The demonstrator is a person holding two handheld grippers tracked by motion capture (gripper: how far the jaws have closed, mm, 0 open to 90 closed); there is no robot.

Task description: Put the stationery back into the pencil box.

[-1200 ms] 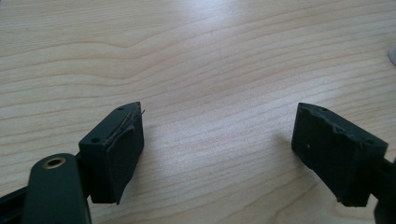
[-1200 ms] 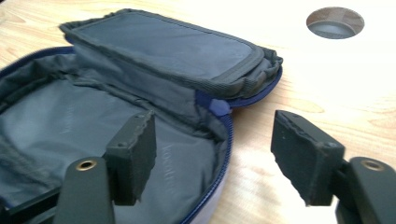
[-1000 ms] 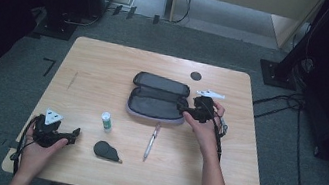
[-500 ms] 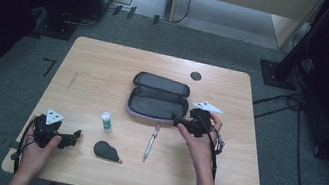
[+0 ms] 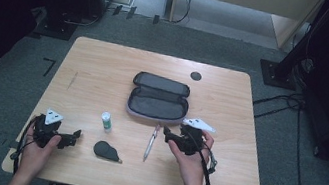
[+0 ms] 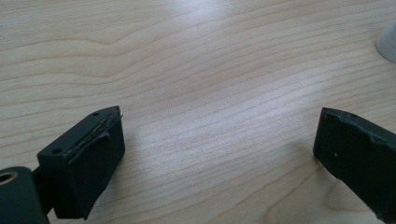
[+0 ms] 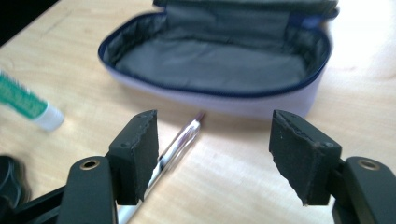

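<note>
An open grey pencil case (image 5: 159,96) lies mid-table, its empty inside (image 7: 219,65) facing my right gripper. A pen (image 5: 150,142) lies just in front of it. My right gripper (image 5: 166,132) hovers at the pen's right, jaws apart and just closing. In the right gripper view the pen (image 7: 180,140) runs under the left jaw of the gripper (image 7: 215,126), untouched by the pads. A green-and-white tube (image 5: 106,121) stands left of the pen, and a black teardrop-shaped item (image 5: 107,151) lies nearer. My left gripper (image 5: 75,136) rests at the front left, having just widened, with bare wood between its jaws (image 6: 219,119).
The wooden table (image 5: 105,72) carries a small black disc (image 5: 196,76) near its far edge and a thin stick (image 5: 72,80) at the left. Dark stands and cables surround the table on the carpet. The tube (image 7: 28,105) appears far left in the right gripper view.
My right gripper has moved from the case's right end toward the front and left, arriving beside the pen, and its jaws have narrowed. The left hand has kept its place.
</note>
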